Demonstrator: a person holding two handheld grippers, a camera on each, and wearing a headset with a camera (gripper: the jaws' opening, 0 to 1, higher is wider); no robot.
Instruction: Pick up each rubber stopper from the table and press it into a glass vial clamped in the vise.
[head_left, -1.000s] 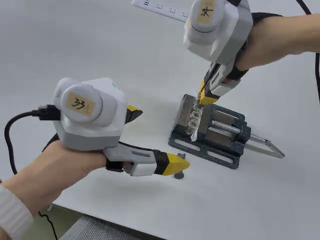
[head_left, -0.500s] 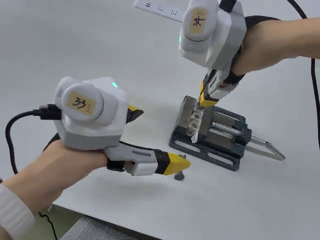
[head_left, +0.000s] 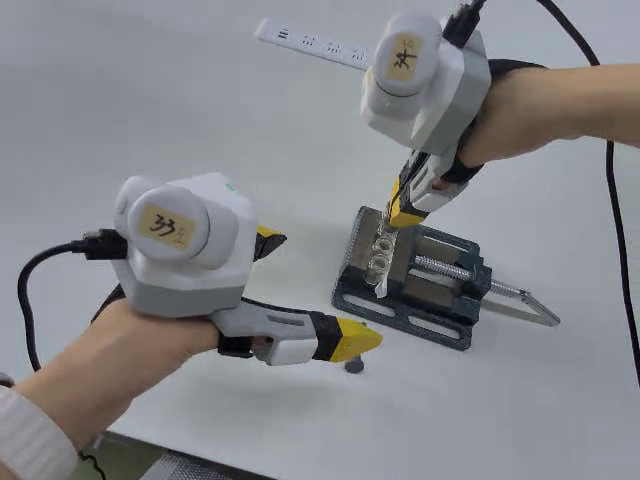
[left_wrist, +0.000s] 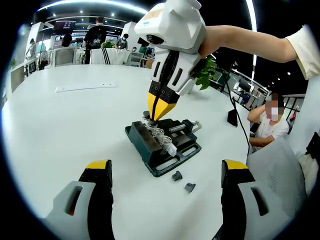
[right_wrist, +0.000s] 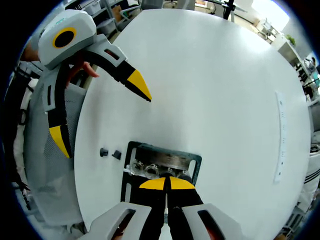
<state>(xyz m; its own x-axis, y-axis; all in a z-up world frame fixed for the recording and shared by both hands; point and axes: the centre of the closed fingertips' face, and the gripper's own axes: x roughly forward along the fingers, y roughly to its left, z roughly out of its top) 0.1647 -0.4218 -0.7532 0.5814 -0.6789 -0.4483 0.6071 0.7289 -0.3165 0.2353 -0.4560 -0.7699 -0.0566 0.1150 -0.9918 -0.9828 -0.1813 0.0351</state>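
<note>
Pointing down at vials (head_left: 380, 258) in vise (head_left: 420, 315), R gripper (head_left: 397, 215) jaws pressed together, L gripper (head_left: 318, 290) jaws spread wide

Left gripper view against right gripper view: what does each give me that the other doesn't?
Left gripper view: the right tongs side-on, shut, tip down at the vials; the screw of the vise; people behind. Right gripper view: a look straight down into the vial mouths; the left tongs, open. Both: vise, vials, two stoppers on the table, power strip.
</note>
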